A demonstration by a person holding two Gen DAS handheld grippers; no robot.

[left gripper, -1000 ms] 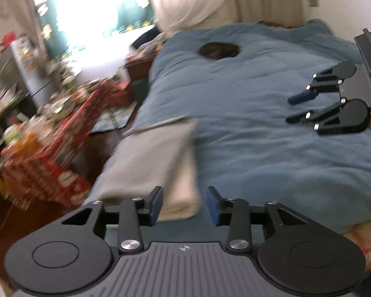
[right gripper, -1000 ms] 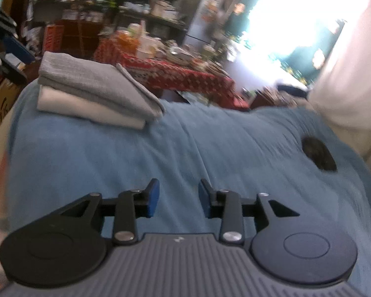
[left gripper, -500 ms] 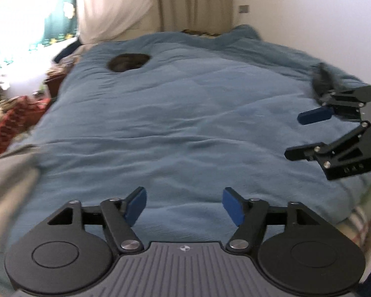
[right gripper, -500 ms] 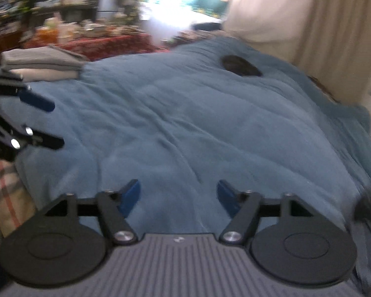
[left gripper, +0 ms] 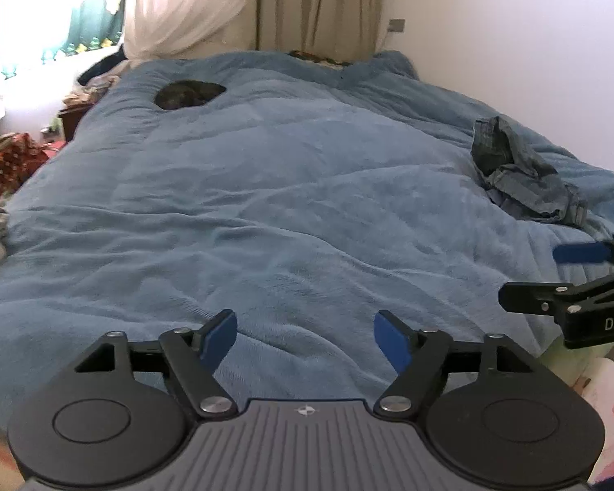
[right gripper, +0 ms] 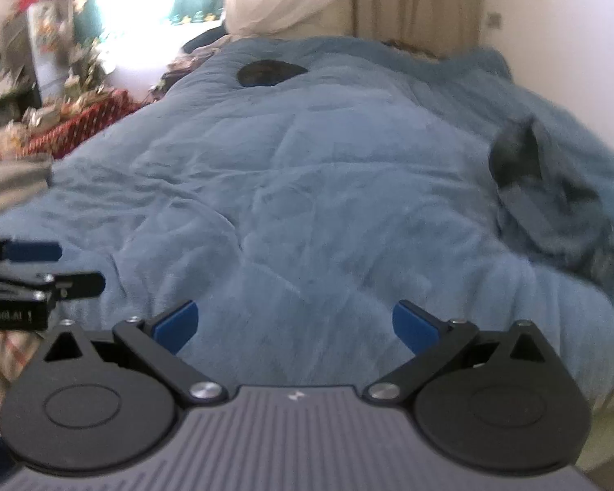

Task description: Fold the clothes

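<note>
Both grippers are held spread and empty over the bed [left gripper: 266,212]: the left gripper [left gripper: 305,337] low in front, the right gripper [right gripper: 294,327] beside it. The denim [left gripper: 520,176] is seen crumpled at the bed's right side, well apart from both. It is judged soft, limp, fairly heavy; an edge or hem would be pinched, not the bunched middle.

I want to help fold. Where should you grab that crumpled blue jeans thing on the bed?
Probably by the raised fold at the top of the crumpled denim garment. It stands up off the blue blanket, so fingers can close around it. Come from the near side with the right tool, which is open and closer. The left tool is open too, farther off.
</note>
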